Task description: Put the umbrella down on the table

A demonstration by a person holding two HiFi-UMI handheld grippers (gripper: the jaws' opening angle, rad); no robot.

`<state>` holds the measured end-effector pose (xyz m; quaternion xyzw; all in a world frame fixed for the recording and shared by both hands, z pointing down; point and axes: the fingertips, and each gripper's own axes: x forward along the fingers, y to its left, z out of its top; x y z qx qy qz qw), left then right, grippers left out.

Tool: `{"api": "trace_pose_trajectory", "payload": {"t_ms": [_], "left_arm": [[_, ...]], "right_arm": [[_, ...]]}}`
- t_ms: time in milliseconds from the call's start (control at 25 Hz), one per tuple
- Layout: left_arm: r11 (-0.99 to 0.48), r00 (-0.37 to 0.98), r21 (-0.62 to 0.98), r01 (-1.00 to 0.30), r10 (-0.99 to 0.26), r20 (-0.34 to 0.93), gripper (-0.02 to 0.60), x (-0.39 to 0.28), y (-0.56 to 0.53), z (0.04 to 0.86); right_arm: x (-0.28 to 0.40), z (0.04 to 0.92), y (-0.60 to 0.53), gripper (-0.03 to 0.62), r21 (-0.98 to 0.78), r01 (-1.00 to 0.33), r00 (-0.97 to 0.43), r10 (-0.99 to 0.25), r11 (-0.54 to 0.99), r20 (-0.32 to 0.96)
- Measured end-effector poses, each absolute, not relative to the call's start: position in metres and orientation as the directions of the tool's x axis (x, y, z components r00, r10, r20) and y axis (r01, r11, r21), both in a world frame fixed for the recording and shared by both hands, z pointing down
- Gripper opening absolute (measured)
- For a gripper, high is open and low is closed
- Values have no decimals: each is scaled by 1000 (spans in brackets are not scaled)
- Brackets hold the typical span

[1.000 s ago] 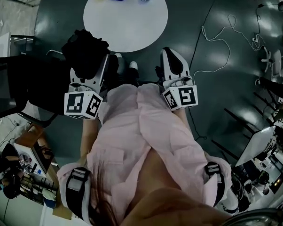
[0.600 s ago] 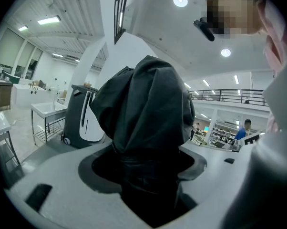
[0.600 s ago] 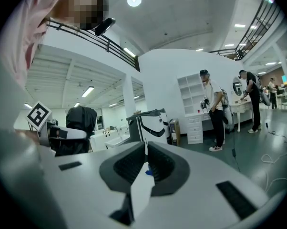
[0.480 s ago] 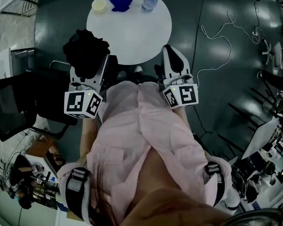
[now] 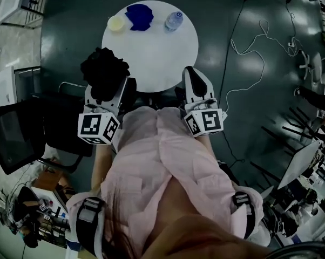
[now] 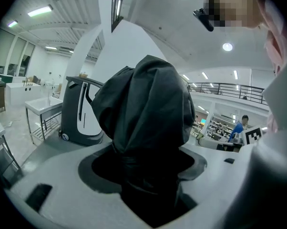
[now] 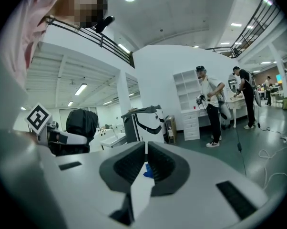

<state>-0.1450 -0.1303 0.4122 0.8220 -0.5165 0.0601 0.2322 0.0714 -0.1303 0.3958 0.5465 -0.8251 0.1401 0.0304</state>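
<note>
A folded black umbrella sticks up from my left gripper, which is shut on it just left of the round white table. In the left gripper view the umbrella's bunched fabric fills the space between the jaws of the left gripper. My right gripper reaches the table's near edge with its jaws shut and nothing in them. From the right gripper, the umbrella shows at the left.
On the table's far side stand a yellow bowl, a blue cloth and a water bottle. A black chair is at the left. Cables lie on the floor at the right. People stand far off.
Both grippers have moved forward toward the table, which now lies closer in the head view. The umbrella stays in the left gripper.
</note>
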Motion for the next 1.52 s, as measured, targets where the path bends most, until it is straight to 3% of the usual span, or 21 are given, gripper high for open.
{"api": "trace_pose_trajectory", "payload": {"t_ms": [280,480,1040,1520], "left_arm": [[-363,449,282,-888,-820,356,313,-138,-141,398],[-402,463,231,-886,-765,447,314,-127,-163,424],[-542,539,260,-799,-454,710,313,-69,-214,590],[-584,479,279,-763,-220,849,314,-40,-230,705]], "right_arm": [[71,376,-150,34,-189,-888,-450,-876,419,175],[80,382,-171,34,-191,-888,-452,-872,419,186],[100,409,-193,34,-224,-918,-381,-886,327,265],[106,420,-196,34,-224,-935,-335,-889,274,310]]}}
